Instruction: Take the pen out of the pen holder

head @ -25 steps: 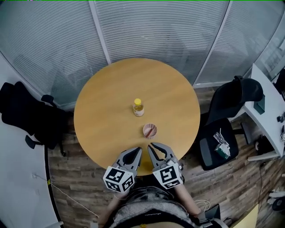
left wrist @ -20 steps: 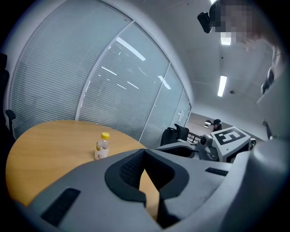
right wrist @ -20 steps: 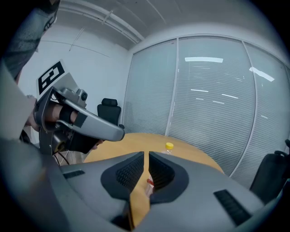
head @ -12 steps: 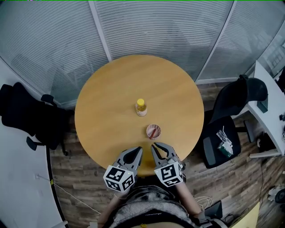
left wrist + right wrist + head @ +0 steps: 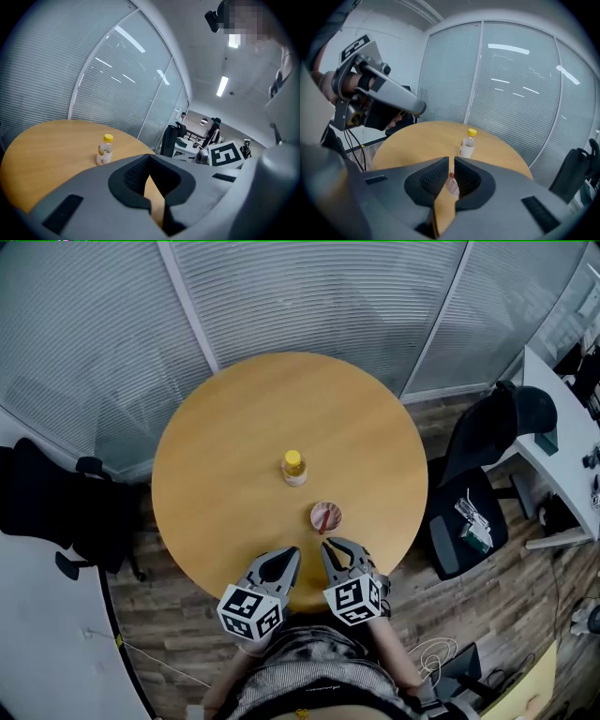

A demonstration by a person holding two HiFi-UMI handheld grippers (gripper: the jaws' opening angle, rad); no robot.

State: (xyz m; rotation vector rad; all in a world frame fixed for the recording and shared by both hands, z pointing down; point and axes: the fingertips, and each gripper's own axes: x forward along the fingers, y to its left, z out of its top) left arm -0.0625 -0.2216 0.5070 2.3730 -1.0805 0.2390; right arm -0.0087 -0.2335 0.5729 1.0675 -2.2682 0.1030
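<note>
One round table carries three things: one bottle with a yellow cap at its centre, one pink pen holder at the bottle's 5 o'clock, and one red pen standing inside the holder. Two grippers hang over the table's 6 o'clock edge. The left gripper is clenched tip to tip on nothing. The right gripper has its tips a thin slit apart, grasping nothing, with the holder near at its 12 o'clock.

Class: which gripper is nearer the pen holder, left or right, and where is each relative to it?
Right. The right gripper sits just short of the pen holder, pointing at it. The left gripper is farther away, off to the holder's near left.
</note>
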